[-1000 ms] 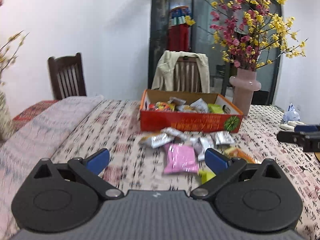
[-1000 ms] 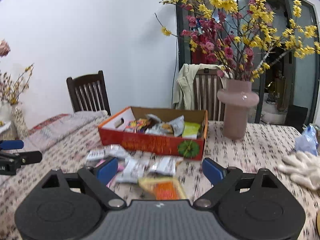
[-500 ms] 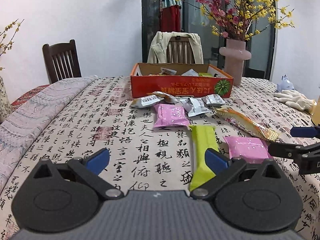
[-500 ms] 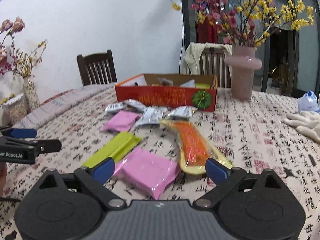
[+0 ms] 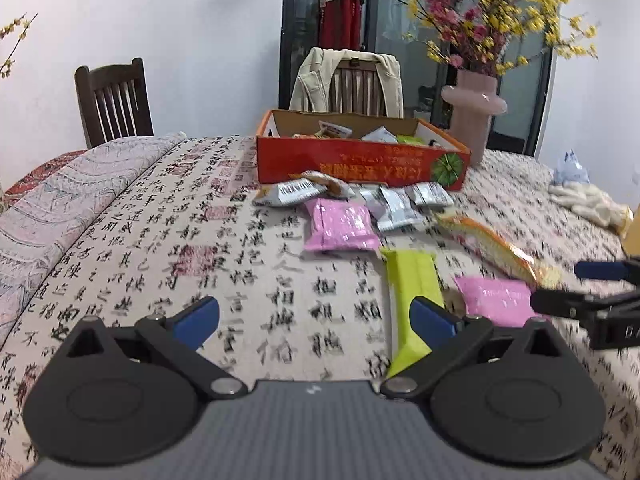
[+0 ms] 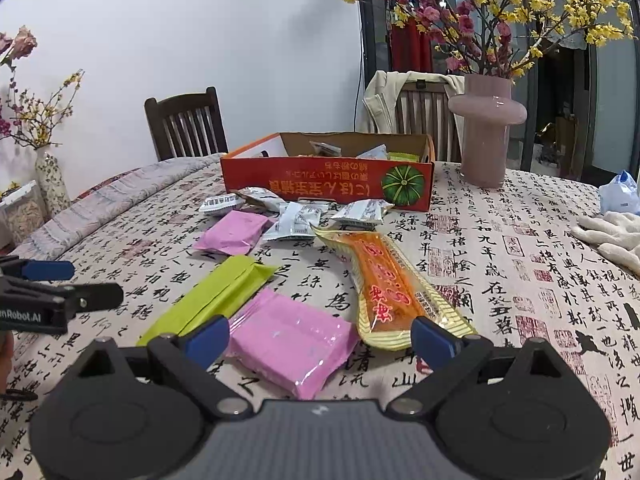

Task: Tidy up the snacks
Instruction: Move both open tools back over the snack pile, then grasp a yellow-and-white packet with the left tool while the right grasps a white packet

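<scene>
Your right gripper [image 6: 320, 336] has its jaws spread wide and empty, hovering low over the desk [image 6: 520, 280]; the near pink packet [image 6: 292, 344] lies between the blue pads [image 6: 208, 336], not gripped. At 11 o'clock from it the green bar [image 6: 216, 300] lies beside the packet, and at 1 o'clock the long orange-and-yellow packet [image 6: 384, 288] runs away from you. Farther out at 12 o'clock a second pink packet [image 6: 236, 232] and several silver sachets [image 6: 296, 220] lie scattered just in front of the orange box [image 6: 328, 184], which already holds a few snacks. The pink vase [image 6: 486, 136] of blossoms stands at 1 o'clock beyond the box, and white gloves [image 6: 612, 236] lie at 3 o'clock. Your left gripper [image 5: 314, 320] also has its jaws released and empty above bare tablecloth; its right pad [image 5: 432, 318] overlaps the green bar [image 5: 412, 300] in view, though contact cannot be told. The right gripper shows in that view at 3 o'clock.
</scene>
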The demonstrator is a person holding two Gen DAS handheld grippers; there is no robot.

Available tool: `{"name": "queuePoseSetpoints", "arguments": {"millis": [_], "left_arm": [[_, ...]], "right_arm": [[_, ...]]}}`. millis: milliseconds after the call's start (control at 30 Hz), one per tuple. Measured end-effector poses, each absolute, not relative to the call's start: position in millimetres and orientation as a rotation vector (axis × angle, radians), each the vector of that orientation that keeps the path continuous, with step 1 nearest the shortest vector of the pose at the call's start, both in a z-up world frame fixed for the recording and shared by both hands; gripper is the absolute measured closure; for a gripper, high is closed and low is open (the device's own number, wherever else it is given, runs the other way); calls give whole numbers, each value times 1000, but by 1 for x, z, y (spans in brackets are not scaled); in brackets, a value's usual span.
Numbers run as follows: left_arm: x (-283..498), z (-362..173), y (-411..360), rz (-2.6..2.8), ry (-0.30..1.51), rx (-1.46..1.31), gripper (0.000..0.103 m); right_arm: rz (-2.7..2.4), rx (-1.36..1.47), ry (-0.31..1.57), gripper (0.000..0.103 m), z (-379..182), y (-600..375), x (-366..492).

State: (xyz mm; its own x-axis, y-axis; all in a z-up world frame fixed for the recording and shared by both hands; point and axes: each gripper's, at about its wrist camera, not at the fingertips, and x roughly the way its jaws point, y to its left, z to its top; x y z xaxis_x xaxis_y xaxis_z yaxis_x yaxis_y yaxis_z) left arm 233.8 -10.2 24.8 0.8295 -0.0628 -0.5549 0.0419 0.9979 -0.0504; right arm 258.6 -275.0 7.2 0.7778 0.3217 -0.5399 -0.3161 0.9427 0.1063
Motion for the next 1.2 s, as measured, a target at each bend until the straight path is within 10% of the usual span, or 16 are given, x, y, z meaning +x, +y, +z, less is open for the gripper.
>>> {"name": "queuePoseSetpoints", "arguments": {"millis": [567, 1067, 1200], "left_arm": [[392, 56, 13, -99, 620, 5, 11], [480, -13, 26, -204, 745, -26, 29], [478, -13, 28, -214, 719, -48, 52]], "right_arm": [[404, -14, 553, 9, 52, -255, 369], [455, -11, 766, 37, -8, -193, 469], [479, 10, 769, 58, -16, -190, 475]]}}
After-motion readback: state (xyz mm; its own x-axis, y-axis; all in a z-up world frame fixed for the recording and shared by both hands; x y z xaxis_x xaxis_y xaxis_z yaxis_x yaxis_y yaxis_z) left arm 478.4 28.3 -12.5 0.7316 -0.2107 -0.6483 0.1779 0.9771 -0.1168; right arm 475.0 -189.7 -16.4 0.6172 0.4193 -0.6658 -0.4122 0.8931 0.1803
